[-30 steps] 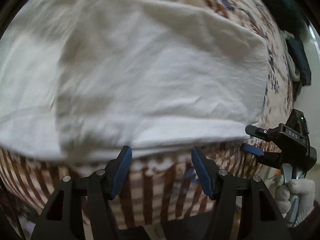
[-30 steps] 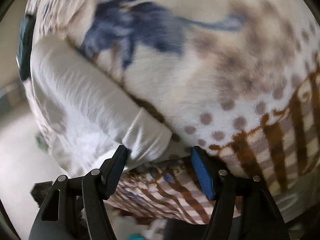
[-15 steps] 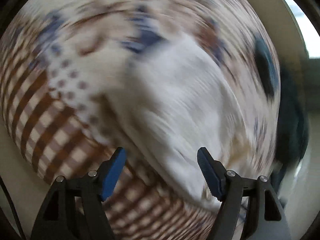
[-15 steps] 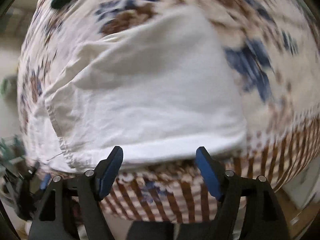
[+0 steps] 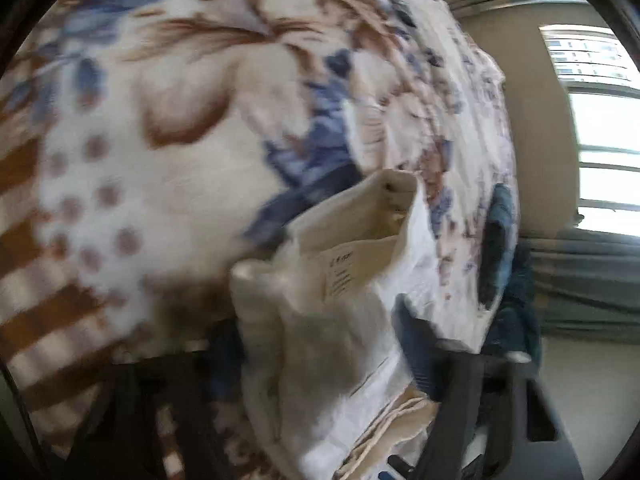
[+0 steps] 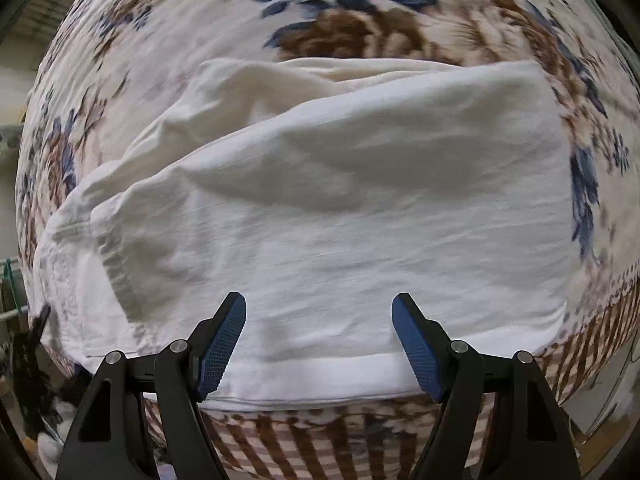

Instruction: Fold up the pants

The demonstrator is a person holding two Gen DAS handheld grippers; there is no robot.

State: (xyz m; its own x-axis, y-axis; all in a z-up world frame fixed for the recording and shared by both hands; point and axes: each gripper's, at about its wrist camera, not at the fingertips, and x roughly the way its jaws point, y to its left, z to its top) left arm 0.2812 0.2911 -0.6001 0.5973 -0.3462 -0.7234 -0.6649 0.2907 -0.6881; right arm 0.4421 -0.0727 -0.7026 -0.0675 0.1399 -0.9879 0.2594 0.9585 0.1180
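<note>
White pants (image 6: 320, 208) lie on floral blanket (image 6: 360, 28); right gripper (image 6: 319, 344) fingers spread, left gripper (image 5: 320, 344) fingers pinching the waistband.

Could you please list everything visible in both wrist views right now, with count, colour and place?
pants: one, white, spread flat on the blanket; one end bunched between the left tool's fingers
blanket: one, cream with blue and brown flowers, checked border, under the pants
dark teal cloth: one, at the blanket's far edge
window: one, bright, far right in the left view
left tool: one, black with blue pads, blurred
right tool: one, black with blue pads, open over the near hem
</note>
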